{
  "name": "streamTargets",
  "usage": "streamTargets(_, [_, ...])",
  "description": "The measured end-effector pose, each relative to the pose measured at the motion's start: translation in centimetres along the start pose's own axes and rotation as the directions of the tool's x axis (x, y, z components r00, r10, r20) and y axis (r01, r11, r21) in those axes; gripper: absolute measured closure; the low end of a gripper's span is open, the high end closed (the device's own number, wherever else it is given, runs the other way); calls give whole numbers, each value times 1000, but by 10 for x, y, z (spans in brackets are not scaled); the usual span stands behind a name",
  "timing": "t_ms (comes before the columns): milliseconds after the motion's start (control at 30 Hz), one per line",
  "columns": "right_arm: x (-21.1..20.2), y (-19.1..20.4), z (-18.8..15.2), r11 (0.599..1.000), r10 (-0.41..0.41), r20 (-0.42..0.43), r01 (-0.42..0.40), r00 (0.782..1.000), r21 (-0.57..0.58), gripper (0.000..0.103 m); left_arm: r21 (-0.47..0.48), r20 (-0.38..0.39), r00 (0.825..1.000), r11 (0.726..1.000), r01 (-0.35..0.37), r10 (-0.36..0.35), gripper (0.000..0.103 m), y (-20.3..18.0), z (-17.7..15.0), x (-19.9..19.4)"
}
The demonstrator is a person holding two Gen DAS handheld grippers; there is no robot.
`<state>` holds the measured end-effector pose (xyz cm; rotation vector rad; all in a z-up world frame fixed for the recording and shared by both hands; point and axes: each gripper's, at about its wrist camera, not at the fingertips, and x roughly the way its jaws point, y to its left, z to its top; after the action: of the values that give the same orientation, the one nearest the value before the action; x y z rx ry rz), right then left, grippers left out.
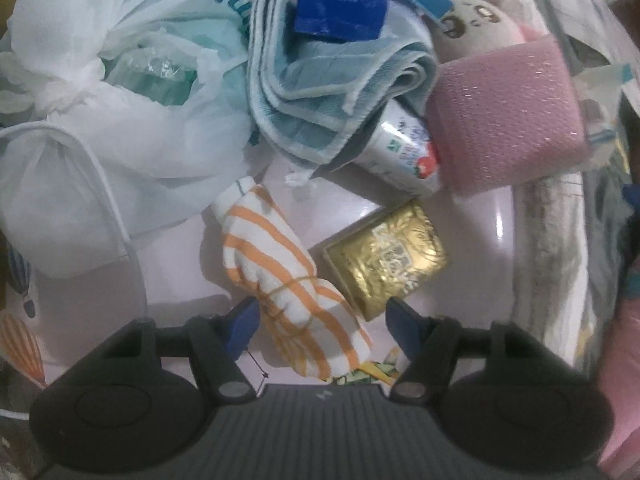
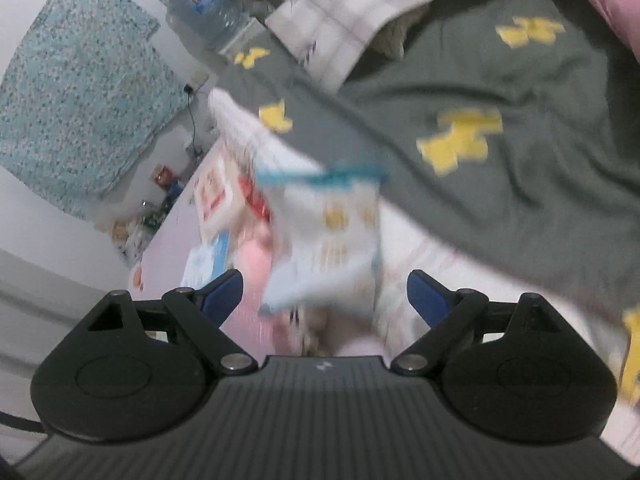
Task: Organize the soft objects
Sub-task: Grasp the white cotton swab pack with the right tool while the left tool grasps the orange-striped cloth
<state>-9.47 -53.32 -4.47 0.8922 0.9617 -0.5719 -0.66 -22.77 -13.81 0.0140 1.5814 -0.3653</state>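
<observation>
In the left wrist view a rolled white cloth with orange stripes (image 1: 276, 268) lies on the pale pink surface (image 1: 472, 220). My left gripper (image 1: 324, 320) points down over its near end. The cloth sits between the blue fingertips (image 1: 242, 324). The left pad is at its edge and a gap shows on the right, so the jaws are open. Beyond lie a folded light-blue towel (image 1: 316, 96), a pink sponge (image 1: 508, 124) and a grey plush toy (image 1: 476, 20). In the blurred right wrist view my right gripper (image 2: 326, 296) is wide open in front of a white and blue packet (image 2: 332, 240), touching nothing.
A gold box (image 1: 388, 256), a printed tube (image 1: 404, 148), a blue block (image 1: 340, 4) and a white plastic bag (image 1: 120, 80) crowd the striped cloth. A grey fabric with yellow shapes (image 2: 480, 80), a checked cloth (image 2: 360, 4), a water bottle (image 2: 208, 8) and a teal cushion (image 2: 80, 88) are near the right gripper.
</observation>
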Motion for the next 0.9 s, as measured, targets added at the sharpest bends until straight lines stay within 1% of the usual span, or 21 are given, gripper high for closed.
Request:
streamTargets(33, [6, 0, 9, 1000, -3, 0, 3, 1000, -5, 12, -3, -6, 1000, 1000, -11, 11, 37, 1, 1, 2])
streamTargets(100, [22, 5, 23, 1000, -13, -23, 12, 1000, -19, 10, 2, -21, 999, 999, -48, 48, 44, 1, 4, 7])
streamTargets(133, [31, 7, 28, 999, -21, -39, 19, 999, -31, 10, 6, -29, 998, 998, -62, 62, 44, 2, 5, 9])
streamTargets(200, [47, 13, 34, 998, -39, -56, 37, 998, -51, 9, 8, -42, 997, 998, -68, 68, 47, 4, 5, 14])
streamTargets(333, [74, 17, 29, 995, -84, -96, 78, 992, -68, 9, 9, -51, 996, 997, -79, 80, 49, 9, 7, 18])
streamTargets(433, [85, 13, 23, 988, -137, -116, 127, 984, -88, 9, 8, -52, 996, 997, -71, 72, 56, 10, 9, 19])
streamTargets(500, [89, 8, 22, 992, -120, -128, 113, 984, -65, 10, 19, -46, 996, 997, -79, 79, 59, 9, 9, 18])
streamTargets(567, [86, 6, 21, 994, -106, -127, 100, 986, -52, 19, 38, -42, 995, 995, -91, 92, 62, 6, 9, 17])
streamTargets(600, [85, 6, 22, 994, -103, -124, 97, 987, -54, 32, 43, -41, 994, 994, -97, 99, 62, 2, 6, 14])
streamTargets(633, [84, 5, 23, 995, -95, -125, 89, 988, -51, 39, 51, -40, 994, 994, -101, 103, 63, 1, 5, 14])
streamTargets(667, [82, 4, 25, 996, -81, -127, 76, 989, -40, 40, 61, -40, 993, 992, -107, 109, 63, 0, 4, 12])
streamTargets(733, [78, 2, 26, 998, -64, -126, 61, 990, -30, 47, 81, -35, 992, 990, -115, 118, 64, -2, 1, 9])
streamTargets(900, [57, -4, 27, 999, -38, -92, 37, 995, -8, 51, 150, -12, 993, 982, -116, 119, 64, -11, -10, -11])
